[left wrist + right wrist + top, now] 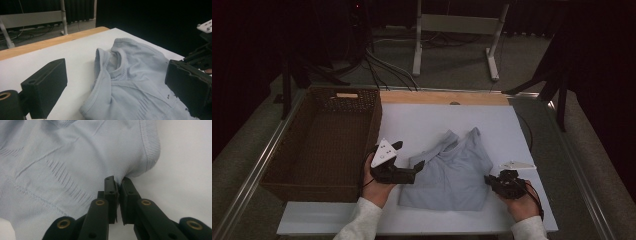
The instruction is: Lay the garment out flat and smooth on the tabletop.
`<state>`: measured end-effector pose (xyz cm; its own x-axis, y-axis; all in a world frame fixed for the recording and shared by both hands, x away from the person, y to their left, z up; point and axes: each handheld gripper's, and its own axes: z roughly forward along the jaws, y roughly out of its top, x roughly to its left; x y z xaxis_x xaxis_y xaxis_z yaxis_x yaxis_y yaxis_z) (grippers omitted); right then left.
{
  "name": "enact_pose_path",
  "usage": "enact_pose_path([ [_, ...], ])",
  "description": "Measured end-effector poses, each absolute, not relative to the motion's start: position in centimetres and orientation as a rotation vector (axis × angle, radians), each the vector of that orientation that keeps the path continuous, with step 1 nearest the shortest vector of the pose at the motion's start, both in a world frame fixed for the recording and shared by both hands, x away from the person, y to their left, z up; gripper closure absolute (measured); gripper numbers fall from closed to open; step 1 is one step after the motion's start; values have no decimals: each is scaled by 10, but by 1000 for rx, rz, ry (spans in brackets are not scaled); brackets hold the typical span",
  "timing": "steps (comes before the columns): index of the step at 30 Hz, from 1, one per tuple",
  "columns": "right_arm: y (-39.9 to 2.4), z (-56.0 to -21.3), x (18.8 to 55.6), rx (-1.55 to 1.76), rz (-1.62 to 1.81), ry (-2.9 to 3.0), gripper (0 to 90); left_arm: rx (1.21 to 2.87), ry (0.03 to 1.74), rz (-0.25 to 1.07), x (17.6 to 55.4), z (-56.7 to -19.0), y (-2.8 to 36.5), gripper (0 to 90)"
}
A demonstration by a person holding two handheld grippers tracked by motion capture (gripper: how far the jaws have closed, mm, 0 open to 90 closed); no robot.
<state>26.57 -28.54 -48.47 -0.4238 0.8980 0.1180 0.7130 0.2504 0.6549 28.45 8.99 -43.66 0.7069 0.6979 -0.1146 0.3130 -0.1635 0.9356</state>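
The right claw point(118, 185) is clenched on the hem edge of a pale blue shirt point(75, 157), a pinch of cloth caught between its jaws; the shirt spreads away from it across the white tabletop point(422, 122); the left claw point(409, 161) stands released at the shirt's opposite side, jaws wide apart; beyond it sits a wicker basket point(297, 135).

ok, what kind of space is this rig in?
Probably a lab or recording studio, not a home. Black curtains close off the back, loose cables run over the floor beside a white equipment stand, and the white work board holds just a pale blue shirt beside a wicker basket.
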Motion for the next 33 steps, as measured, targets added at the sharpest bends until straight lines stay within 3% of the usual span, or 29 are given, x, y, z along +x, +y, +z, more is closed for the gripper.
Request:
enact_pose_path([
  [33, -307, -481, 263, 1524, 945, 2199, 854, 1822, 840, 370, 311, -459, 77, 161],
])
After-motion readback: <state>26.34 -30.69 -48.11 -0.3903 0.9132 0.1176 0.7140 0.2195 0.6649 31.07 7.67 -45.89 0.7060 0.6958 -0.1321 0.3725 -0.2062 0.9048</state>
